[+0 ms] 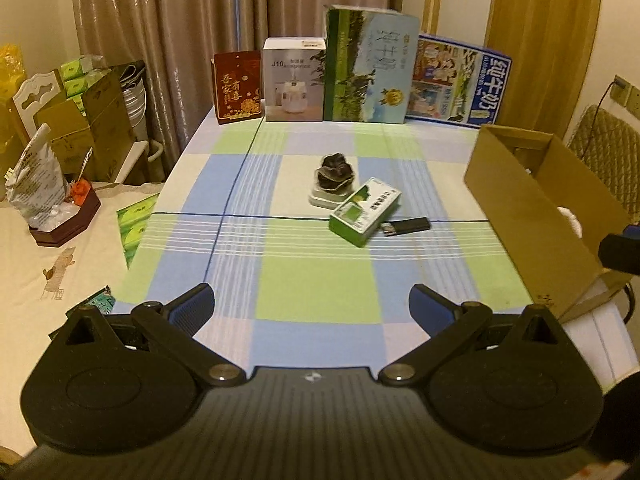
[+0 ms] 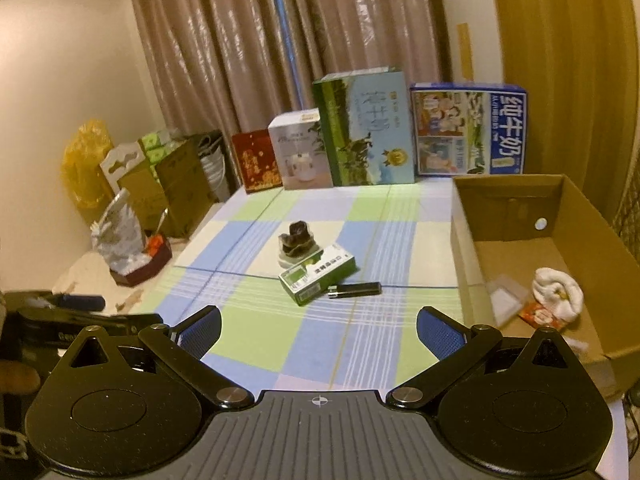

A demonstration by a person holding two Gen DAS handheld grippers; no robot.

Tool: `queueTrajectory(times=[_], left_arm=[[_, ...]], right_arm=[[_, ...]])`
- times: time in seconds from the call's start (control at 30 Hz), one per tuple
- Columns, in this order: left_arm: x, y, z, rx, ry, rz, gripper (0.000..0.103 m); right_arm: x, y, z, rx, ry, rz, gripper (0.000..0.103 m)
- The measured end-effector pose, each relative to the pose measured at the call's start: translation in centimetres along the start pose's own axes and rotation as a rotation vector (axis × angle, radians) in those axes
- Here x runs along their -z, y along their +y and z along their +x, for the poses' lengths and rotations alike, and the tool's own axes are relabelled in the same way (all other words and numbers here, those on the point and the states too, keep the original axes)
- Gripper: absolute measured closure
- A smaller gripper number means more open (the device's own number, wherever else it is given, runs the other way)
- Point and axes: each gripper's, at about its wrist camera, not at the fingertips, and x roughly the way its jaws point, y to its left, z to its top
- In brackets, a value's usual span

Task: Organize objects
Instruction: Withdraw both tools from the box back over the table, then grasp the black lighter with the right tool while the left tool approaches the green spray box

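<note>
A green and white small box (image 1: 365, 211) (image 2: 318, 274) lies mid-table on the checked cloth. A black lighter-like stick (image 1: 407, 226) (image 2: 355, 290) lies just right of it. A dark bundle on a white base (image 1: 333, 181) (image 2: 297, 244) sits behind the box. An open cardboard box (image 1: 536, 200) (image 2: 580, 216) stands at the right, holding a white rolled cloth (image 2: 559, 291), a red packet (image 2: 542, 315) and a clear packet (image 2: 507, 294). My left gripper (image 1: 311, 303) is open and empty, well short of the objects. My right gripper (image 2: 319, 327) is open and empty, also short of them.
Several upright cartons line the table's far edge: red (image 1: 237, 86), white (image 1: 293, 79), green (image 1: 369, 65), blue (image 1: 458, 80). A side table at the left carries a tray with a bag (image 1: 44, 200). Curtains hang behind. The left gripper shows at the right wrist view's left edge (image 2: 80, 316).
</note>
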Motion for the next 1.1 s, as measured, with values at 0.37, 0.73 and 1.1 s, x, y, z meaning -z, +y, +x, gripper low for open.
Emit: queueTrajectory(times=[0.37, 0.73, 1.1], left_arm=[[-1.8, 1.9, 7.8, 0.012, 0.001, 0.060, 0.001], [-3.0, 1.3, 16.8, 0.047, 0.018, 0.151, 0.003], [-4.5, 0.9, 22.0, 0.083, 0.060, 0.201, 0.007]], right_arm=[[0.5, -1.6, 10.4, 0.041, 0.086, -0.009, 0.002], [0.3, -4.3, 19.5, 0.059, 0.146, -0.004, 0.003], [0.7, -4.9, 26.2, 0.064, 0.201, -0.041, 0.013]])
